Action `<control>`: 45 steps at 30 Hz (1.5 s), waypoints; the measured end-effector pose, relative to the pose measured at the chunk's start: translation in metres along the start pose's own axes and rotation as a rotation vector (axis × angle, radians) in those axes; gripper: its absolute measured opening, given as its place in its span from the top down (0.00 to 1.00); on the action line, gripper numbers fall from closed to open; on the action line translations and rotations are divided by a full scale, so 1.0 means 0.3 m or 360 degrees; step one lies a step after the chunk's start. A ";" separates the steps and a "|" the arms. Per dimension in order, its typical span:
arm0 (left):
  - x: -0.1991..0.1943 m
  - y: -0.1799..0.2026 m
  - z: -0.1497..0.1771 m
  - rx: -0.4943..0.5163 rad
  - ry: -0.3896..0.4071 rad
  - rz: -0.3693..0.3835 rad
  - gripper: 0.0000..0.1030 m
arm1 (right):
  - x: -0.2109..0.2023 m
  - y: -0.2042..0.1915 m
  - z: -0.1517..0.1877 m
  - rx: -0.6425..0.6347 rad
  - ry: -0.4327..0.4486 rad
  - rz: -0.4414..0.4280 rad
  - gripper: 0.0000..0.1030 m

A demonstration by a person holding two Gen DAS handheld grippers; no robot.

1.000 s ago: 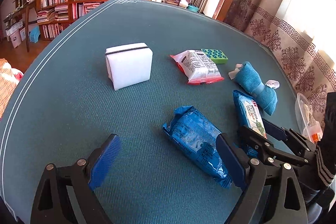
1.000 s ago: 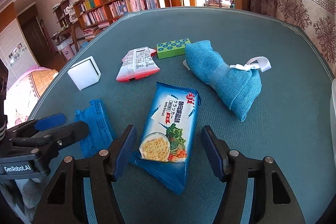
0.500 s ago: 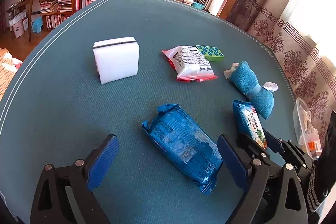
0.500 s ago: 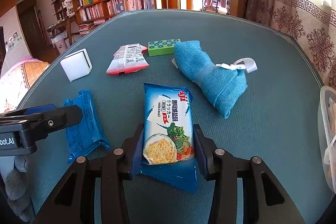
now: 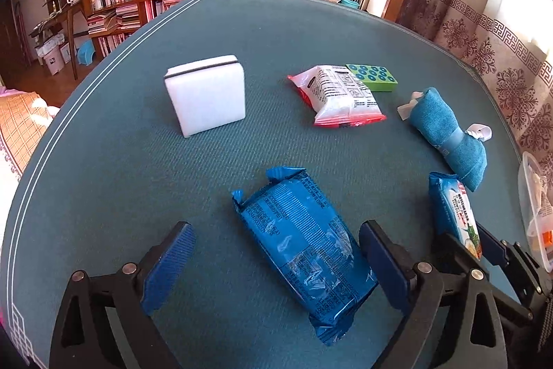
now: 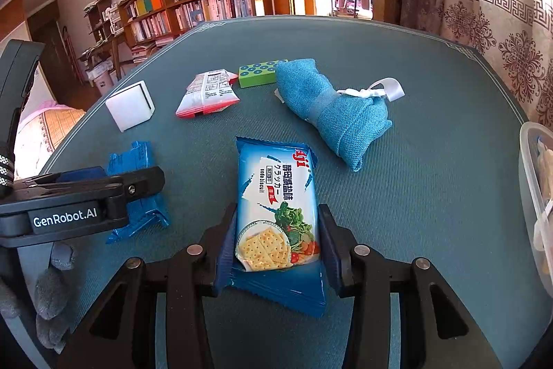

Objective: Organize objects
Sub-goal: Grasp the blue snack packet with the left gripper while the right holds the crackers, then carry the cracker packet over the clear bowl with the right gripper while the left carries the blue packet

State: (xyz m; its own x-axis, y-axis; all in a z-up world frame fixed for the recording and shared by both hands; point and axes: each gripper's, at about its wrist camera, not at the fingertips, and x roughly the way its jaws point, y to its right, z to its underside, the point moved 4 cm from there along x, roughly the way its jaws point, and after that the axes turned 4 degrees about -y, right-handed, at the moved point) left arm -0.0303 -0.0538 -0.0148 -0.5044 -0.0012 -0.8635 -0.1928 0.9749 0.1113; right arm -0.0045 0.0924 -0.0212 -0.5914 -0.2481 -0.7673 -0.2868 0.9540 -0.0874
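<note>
Between the right gripper's pads sits the cracker pack, now pinched on both sides; 1 second ago the jaws stood apart around it. At 9 o'clock of it, the left gripper is opening a little wider, and the blue pack now lies between its fingers, unpressed, on the table.

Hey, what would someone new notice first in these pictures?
The right hand-held gripper clamped on a blue soda cracker packet at the table's near edge. Beside it, the left hand-held gripper is opening around a dark blue snack pack without pressing it.
</note>
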 end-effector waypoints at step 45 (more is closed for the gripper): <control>-0.075 0.091 0.014 0.0286 0.0152 0.0031 0.58 | -0.122 0.093 -0.004 0.0173 0.0160 -0.0048 0.58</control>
State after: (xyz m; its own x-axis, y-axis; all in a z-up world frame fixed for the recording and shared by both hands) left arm -0.0208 -0.0263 0.0056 -0.5860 0.0055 -0.8103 -0.0329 0.9990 0.0306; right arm 0.0083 0.1280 0.0052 -0.6578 -0.2873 -0.6963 -0.2257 0.9571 -0.1817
